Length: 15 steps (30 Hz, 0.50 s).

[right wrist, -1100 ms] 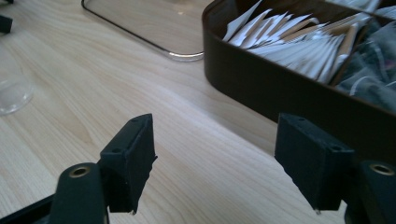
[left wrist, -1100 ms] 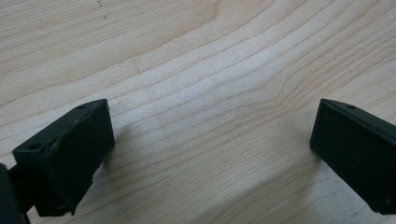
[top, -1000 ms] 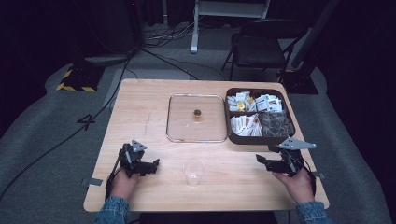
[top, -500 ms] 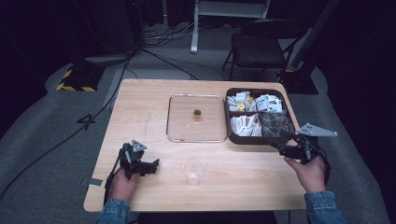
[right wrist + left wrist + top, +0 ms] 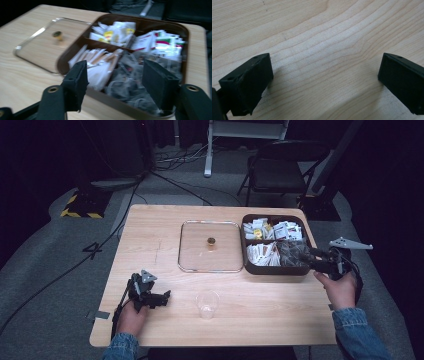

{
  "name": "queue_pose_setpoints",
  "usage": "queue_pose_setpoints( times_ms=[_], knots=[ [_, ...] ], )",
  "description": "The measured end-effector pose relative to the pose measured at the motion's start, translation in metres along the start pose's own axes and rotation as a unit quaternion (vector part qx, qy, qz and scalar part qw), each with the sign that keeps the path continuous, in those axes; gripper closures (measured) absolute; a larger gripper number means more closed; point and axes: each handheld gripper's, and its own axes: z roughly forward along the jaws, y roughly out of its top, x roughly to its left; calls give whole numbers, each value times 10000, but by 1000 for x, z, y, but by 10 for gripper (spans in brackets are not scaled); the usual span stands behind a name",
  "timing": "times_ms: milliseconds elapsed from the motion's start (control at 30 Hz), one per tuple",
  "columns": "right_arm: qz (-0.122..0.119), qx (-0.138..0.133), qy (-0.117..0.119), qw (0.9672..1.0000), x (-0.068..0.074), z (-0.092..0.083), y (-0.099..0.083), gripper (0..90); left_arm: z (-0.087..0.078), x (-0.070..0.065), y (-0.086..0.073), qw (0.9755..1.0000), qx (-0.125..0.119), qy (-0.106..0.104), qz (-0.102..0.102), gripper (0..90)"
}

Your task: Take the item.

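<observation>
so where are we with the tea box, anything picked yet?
Done: the clear lid is off and lies flat beside the brown box. In hand: the right gripper is at the box's near-right compartment of dark bags, jaws apart after closing a little, nothing between them. Left: grabbing a bag; the cup looks empty. The left gripper sits open on the table.

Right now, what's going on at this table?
A person holds a gripper in each hand at a light wooden table. The right gripper, jaws apart with nothing between them, reaches over the near right compartment of the dark brown divided tray of packets. The left gripper rests open on the tabletop. The clear plastic cup and the glass lid with a gold knob sit untouched.
</observation>
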Motion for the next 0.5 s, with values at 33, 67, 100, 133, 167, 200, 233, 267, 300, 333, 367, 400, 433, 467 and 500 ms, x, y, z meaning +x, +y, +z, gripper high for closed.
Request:
queue_pose_setpoints(
  times_ms=[33,67,100,133,167,200,233,267,300,333,367,400,433,467,500],
  knots=[
    [14,50,-56,10000,-4,3,3,368,0,0,0,10000,0,0,1,1],
    [75,198,-106,9997,-14,9,7,366,0,0,0,10000,0,0,-1,2],
    [75,198,-106,9997,-14,9,7,366,0,0,0,10000,-1,0,-1,2],
    [82,262,-167,9995,-18,13,9,363,0,0,0,10000,0,0,0,1],
    [68,343,-231,9991,-21,16,11,365,0,0,0,10000,-1,0,-1,2],
    [42,430,-282,9987,-25,20,13,373,0,0,0,10000,-1,0,-1,2],
    [27,497,-305,9983,-27,25,14,379,0,0,0,10000,0,0,1,2],
    [4,555,-314,9980,-30,29,15,379,0,0,0,10000,-1,0,0,2],
    [-12,625,-337,9975,-33,33,15,379,0,0,0,10000,0,0,1,2],
    [-30,708,-367,9968,-35,37,15,378,0,0,0,10000,0,0,0,1],
    [-29,767,-403,9962,-38,42,15,378,0,0,0,10000,0,0,0,1],
    [-55,871,-460,9951,-43,50,16,371,0,0,0,10000,0,-1,1,2],
    [-52,912,-491,9946,-45,53,16,368,0,0,0,10000,0,-1,1,2],
    [-52,912,-491,9946,-45,53,16,368,0,0,0,10000,0,0,1,2],
    [-36,946,-520,9941,-47,57,16,366,0,0,0,10000,0,0,1,2]
  ],
)
